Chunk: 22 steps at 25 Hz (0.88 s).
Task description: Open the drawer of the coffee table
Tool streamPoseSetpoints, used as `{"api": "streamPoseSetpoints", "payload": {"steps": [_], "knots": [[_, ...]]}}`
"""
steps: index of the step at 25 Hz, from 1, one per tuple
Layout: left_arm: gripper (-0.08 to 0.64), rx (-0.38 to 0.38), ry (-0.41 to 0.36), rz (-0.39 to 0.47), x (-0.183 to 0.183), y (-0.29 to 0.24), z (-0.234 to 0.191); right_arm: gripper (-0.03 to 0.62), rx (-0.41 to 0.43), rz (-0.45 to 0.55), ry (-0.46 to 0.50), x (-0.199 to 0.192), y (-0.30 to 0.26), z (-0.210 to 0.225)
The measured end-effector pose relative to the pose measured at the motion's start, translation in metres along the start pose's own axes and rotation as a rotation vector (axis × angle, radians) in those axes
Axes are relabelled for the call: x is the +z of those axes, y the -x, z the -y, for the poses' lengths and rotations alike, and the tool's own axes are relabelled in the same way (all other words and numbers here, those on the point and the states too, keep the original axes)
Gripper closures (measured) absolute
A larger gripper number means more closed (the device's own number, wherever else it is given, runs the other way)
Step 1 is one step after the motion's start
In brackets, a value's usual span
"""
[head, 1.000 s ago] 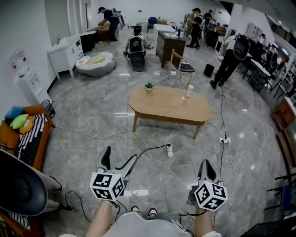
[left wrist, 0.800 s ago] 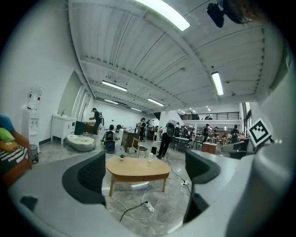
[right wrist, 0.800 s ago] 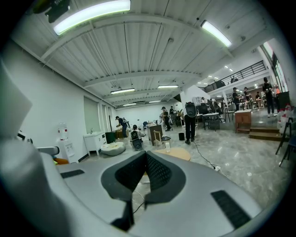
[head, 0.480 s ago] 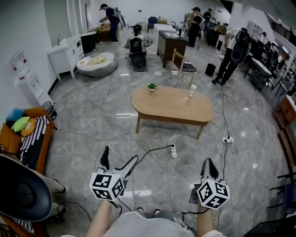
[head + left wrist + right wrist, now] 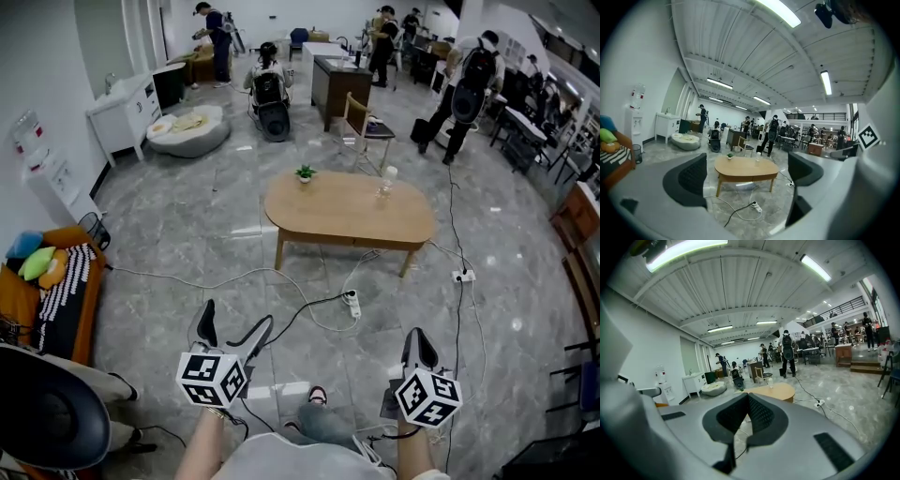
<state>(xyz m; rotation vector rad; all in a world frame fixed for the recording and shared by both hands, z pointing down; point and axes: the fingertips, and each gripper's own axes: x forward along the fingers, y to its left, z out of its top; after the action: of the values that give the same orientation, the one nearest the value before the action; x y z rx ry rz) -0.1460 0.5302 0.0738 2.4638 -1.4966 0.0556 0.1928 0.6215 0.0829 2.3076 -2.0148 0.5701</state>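
Noted L hand-held gripper (image 5: pixel 236 319) w/ jaws just opened wide, empty; R hand-held gripper (image 5: pixel 419 337) closed, empty; surface (image 5: pixel 349 208) well ahead, drawer prob. untouched.

The oval wooden table (image 5: pixel 337 214) stands on slim legs on a glossy grey stone floor (image 5: pixel 169 234). A small potted plant (image 5: pixel 304 173) sits by the table's far edge, toward its left end. A clear bottle (image 5: pixel 383 184) stands upright by the same edge, right of the middle. On the floor, off the table's near edge, lies a white power strip (image 5: pixel 352 302) with a black cable (image 5: pixel 302 307) running from it. A second power strip (image 5: pixel 460 276) lies near the table's right end.
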Motion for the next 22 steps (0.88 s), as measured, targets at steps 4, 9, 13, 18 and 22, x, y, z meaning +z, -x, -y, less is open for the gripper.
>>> {"api": "streamPoseSetpoints", "payload": {"steps": [4,9,13,18,22], "knots": [[0.037,0.013,0.013,0.005,0.002,-0.024,-0.011,0.592,0.014,0.005,-0.007,0.004,-0.029,-0.005],[0.037,0.016,-0.001,0.002,0.014,-0.064,-0.016,0.592,0.040,-0.004,-0.019,0.015,-0.074,-0.008],[0.037,0.017,-0.016,-0.002,0.023,-0.103,-0.021,0.592,0.064,-0.005,-0.022,0.028,-0.115,-0.007],[0.037,0.033,-0.013,-0.023,0.022,-0.146,-0.029,0.592,0.069,-0.010,-0.027,0.042,-0.163,0.008],[0.037,0.051,-0.016,-0.040,0.027,-0.175,-0.033,0.592,0.058,-0.015,-0.035,0.057,-0.195,0.026]]}}
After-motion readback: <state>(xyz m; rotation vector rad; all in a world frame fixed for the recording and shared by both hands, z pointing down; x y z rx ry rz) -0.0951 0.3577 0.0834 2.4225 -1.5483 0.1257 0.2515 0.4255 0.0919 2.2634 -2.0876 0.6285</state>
